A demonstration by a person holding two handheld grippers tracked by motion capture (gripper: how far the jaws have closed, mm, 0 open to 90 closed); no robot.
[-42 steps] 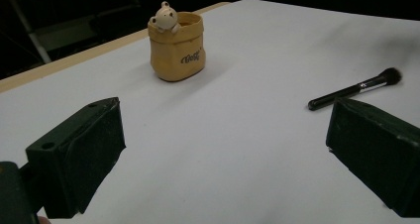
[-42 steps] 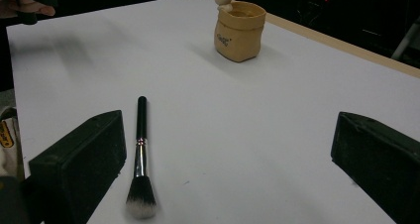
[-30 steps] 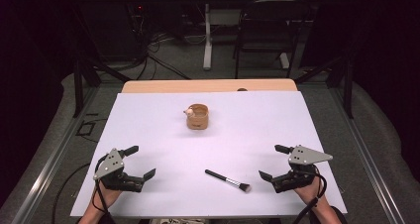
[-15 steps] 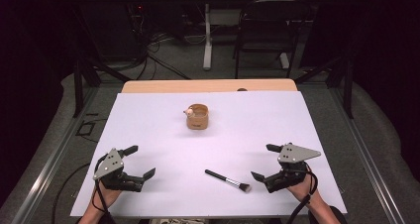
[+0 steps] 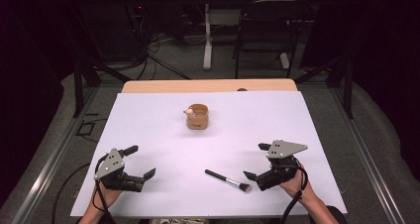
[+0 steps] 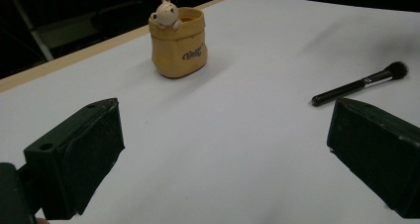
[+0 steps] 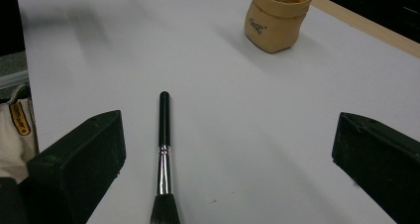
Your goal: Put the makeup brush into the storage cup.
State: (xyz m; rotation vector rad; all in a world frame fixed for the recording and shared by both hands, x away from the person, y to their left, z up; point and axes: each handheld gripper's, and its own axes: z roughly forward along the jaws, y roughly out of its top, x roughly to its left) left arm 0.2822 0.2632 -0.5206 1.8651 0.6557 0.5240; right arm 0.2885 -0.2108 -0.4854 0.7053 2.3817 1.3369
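Makeup brush [image 5: 228,180] lies flat on the white sheet [image 5: 163,135], lower centre of the high view, bristles toward the lower right, handle toward the upper left. In the right gripper view it sits bottom centre, just inside the left-hand jaw, bristle end nearest the camera.

Right gripper [image 5: 257,160] has shifted left over the last second and now sits just beside the bristle tip, jaws wide, nothing held. Looks like a lineup for a pick; brush not yet between the pads.

Left gripper [image 5: 140,160] hasn't moved: lower left of the high view, jaws wide, empty, well apart from the brush.

Tan pouch-shaped cup [image 5: 197,117] with a small bear on its rim stands upright at upper centre, well apart from both grippers. Likely the drop target.
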